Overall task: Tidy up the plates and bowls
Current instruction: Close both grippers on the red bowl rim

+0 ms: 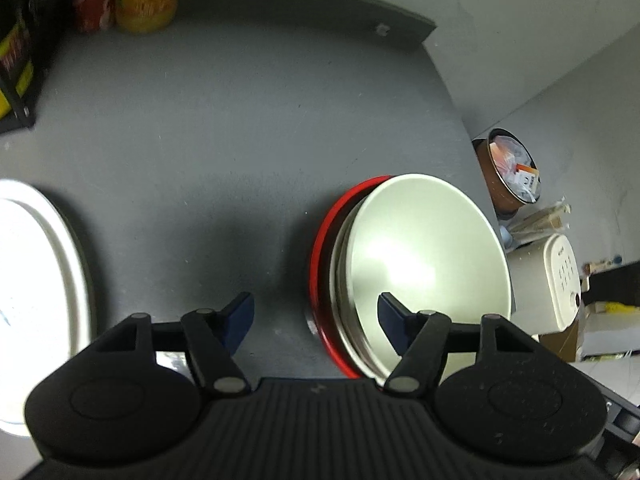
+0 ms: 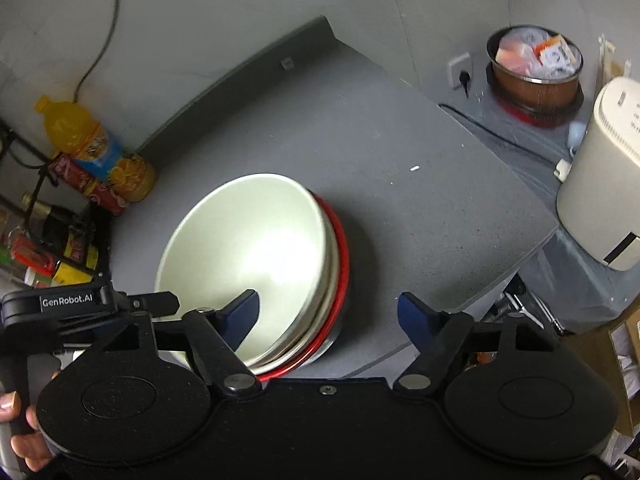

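A dark grey speckled countertop (image 2: 400, 184) is seen running into a plain grey wall corner, with drink bottles (image 2: 80, 136) parked at the back and a cream appliance (image 2: 600, 184) off past its edge. The bowl stack (image 2: 256, 264) is sat mouth-up near the front edge, round so no long axis, the pale top bowl seemingly tipped off-centre over a red rim. Both the left gripper (image 1: 316, 320) and right gripper (image 2: 328, 316) are held apart with nothing gripped, and a white plate (image 1: 36, 280) is left well to the side.
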